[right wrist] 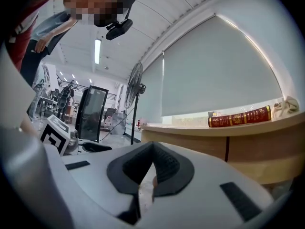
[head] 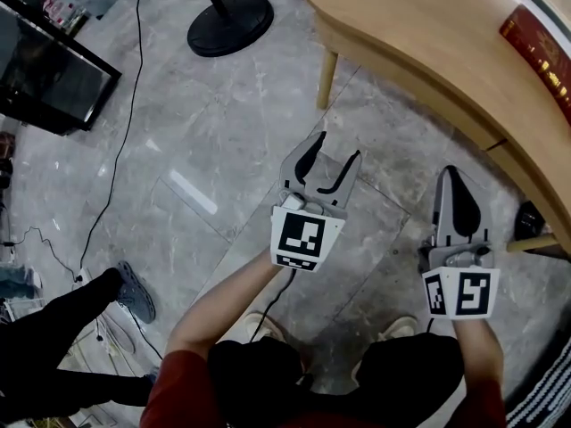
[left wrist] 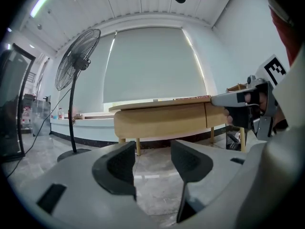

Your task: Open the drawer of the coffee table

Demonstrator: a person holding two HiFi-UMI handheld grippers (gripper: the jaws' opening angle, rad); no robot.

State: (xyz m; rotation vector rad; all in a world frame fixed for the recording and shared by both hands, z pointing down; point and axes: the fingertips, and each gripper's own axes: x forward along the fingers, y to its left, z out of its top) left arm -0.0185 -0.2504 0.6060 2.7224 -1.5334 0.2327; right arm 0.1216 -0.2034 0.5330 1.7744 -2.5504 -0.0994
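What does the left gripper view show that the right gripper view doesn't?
Only the left gripper view: the right gripper near the coffee table's front, the table legs, and the left gripper's jaws apart. Only the right gripper view: the right gripper's jaws shut and a red book's spine on the tabletop. Both: coffee table, standing fan, window blind.

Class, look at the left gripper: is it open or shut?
Open: the left gripper's jaws stand apart, with only floor showing between them.

Wooden coffee table (head: 419,34), red book (head: 538,56) on top
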